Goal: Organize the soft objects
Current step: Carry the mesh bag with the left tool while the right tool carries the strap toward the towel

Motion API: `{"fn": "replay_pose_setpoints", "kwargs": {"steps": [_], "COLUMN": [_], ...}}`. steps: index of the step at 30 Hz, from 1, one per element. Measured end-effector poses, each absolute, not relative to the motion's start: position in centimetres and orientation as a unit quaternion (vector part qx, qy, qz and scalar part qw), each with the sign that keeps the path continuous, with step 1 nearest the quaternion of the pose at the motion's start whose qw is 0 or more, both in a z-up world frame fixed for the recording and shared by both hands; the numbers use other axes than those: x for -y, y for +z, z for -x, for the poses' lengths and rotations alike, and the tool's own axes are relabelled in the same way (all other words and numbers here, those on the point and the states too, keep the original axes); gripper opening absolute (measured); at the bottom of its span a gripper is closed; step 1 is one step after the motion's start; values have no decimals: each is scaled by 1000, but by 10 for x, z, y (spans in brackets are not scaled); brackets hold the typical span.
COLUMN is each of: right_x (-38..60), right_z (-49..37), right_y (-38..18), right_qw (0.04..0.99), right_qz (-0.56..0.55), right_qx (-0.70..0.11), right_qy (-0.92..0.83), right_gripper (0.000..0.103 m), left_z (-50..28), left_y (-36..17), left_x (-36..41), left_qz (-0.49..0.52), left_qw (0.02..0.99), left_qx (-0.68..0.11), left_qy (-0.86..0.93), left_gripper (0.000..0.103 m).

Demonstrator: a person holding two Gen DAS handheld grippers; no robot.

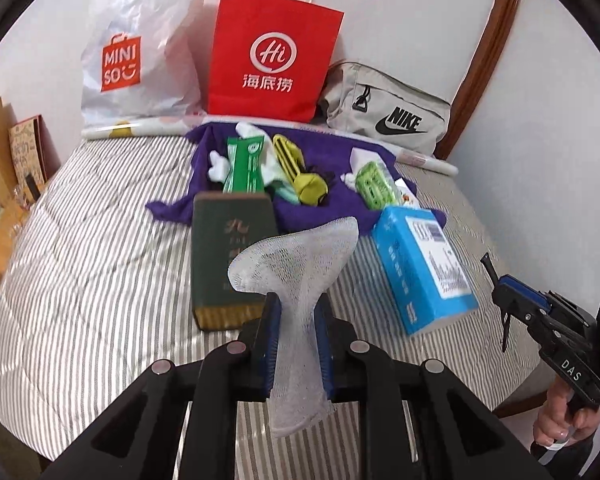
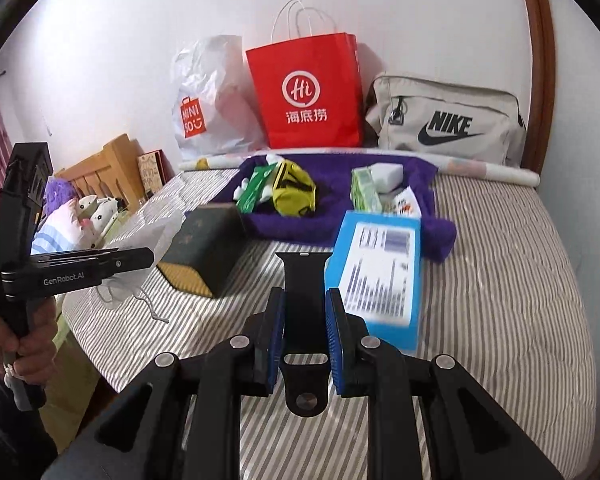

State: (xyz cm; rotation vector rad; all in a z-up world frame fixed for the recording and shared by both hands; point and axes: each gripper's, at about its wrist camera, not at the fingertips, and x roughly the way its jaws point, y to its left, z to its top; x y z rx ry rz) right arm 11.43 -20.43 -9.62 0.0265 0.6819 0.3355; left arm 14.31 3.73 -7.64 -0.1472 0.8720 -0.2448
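Both tongs clamped: left tongs (image 1: 296, 312) on mesh pouch (image 1: 300, 264), right tongs (image 2: 305, 308) on watch strap (image 2: 305, 304).

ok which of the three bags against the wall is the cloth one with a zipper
The beige Nike bag, rightmost of the three. The red paper bag has string handles and the white Miniso bag is crinkled plastic.
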Motion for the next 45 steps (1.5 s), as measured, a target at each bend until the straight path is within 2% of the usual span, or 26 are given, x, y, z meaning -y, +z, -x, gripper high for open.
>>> {"fn": "replay_pose_setpoints", "kwargs": {"steps": [19, 45], "right_x": [217, 234], "right_z": [-224, -353], "right_y": [-75, -109], "right_qw": [933, 921], "right_qz": [-3, -21], "right_qx": [-326, -368], "right_qy": [149, 124], "right_gripper": [20, 20], "left_z": [-243, -365], "left_y": [-61, -97], "left_x": [-28, -40], "left_qz": [56, 91], "left_qw": [897, 874], "left_qx": [-425, -465], "left_qy": [-110, -108], "left_gripper": [17, 17]}}
